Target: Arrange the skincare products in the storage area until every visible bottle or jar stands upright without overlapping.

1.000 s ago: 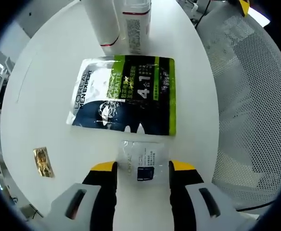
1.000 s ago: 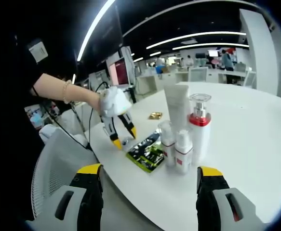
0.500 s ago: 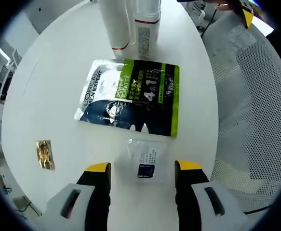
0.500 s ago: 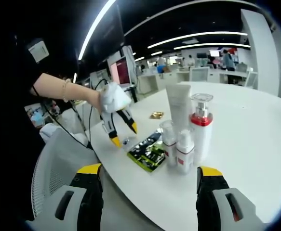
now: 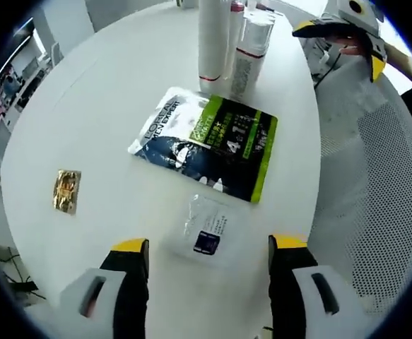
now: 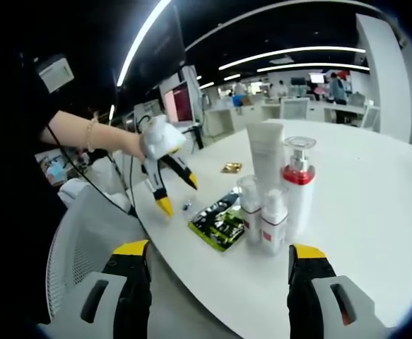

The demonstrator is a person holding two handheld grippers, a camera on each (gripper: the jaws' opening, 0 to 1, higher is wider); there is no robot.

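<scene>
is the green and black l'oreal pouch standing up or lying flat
Lying flat. The L'Oreal pouch rests on its back on the white table, printed face up, in front of the upright bottles.

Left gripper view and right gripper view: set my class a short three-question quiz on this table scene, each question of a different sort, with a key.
1. True or false: the green-and-black sachet lies flat on the table.
2. Which lies nearest the left gripper? A. gold packet B. small clear sachet C. white tube
3. Fill in: the pump bottle has a ___ collar.

Key: 1 true; 2 B; 3 red.
</scene>
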